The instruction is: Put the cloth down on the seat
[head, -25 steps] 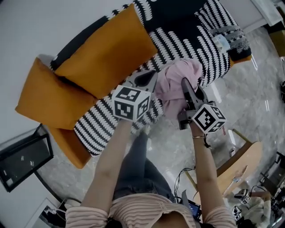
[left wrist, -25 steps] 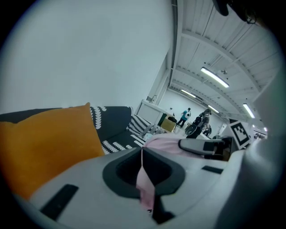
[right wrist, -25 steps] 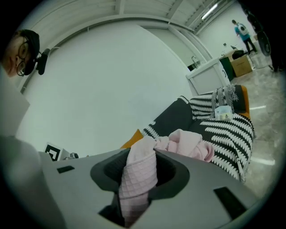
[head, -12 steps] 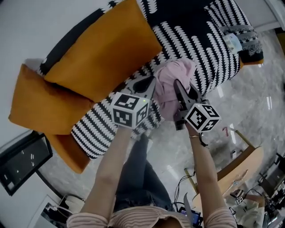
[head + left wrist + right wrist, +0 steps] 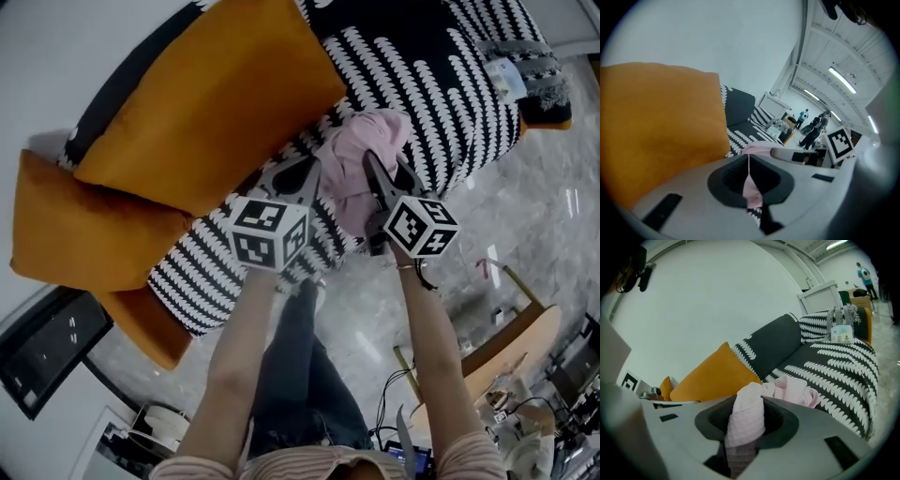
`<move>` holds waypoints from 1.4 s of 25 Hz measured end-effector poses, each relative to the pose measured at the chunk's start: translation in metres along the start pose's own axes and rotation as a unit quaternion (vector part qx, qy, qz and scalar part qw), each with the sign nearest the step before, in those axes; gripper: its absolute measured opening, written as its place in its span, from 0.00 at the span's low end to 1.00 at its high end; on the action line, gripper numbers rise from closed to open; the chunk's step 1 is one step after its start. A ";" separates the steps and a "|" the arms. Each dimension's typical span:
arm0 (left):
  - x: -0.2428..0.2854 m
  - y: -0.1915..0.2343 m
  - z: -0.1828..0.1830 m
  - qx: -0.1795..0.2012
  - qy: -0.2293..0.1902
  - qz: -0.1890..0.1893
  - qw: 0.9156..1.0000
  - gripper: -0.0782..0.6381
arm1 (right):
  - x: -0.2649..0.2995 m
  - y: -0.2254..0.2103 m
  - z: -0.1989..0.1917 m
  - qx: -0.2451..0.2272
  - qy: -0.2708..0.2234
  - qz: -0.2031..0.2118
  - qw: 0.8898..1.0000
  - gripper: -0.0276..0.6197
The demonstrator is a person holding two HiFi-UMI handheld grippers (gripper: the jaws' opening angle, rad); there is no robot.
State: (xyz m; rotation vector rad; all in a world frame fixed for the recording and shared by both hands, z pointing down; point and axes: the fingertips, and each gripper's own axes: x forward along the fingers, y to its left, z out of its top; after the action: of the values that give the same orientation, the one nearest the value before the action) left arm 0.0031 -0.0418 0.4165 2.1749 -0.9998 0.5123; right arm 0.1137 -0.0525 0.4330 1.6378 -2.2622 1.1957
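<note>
Pink cloth is pinched by both grippers over the near edge of the patterned seat.
A thin fold is clamped in the left gripper and a thick bunch in the right gripper. The rest is heaped between them, right of the orange cushion. The cloth is judged light, limp and non-fragile, best held by folds or edges. Contact with the seat cannot be confirmed.
</note>
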 end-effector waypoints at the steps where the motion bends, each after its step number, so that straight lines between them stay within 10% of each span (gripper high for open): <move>1: 0.004 0.001 -0.004 -0.003 0.002 0.001 1.000 0.13 | 0.003 -0.004 -0.003 -0.004 0.004 -0.003 1.000 0.25; 35: 0.010 0.033 -0.041 -0.025 0.030 0.028 0.999 0.13 | 0.056 0.013 -0.071 -0.131 0.077 -0.001 0.988 0.32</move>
State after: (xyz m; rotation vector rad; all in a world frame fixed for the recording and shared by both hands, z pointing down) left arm -0.0189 -0.0329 0.4650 2.0814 -1.0326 0.5689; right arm 0.0550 -0.0479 0.5025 1.4019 -2.2108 0.9386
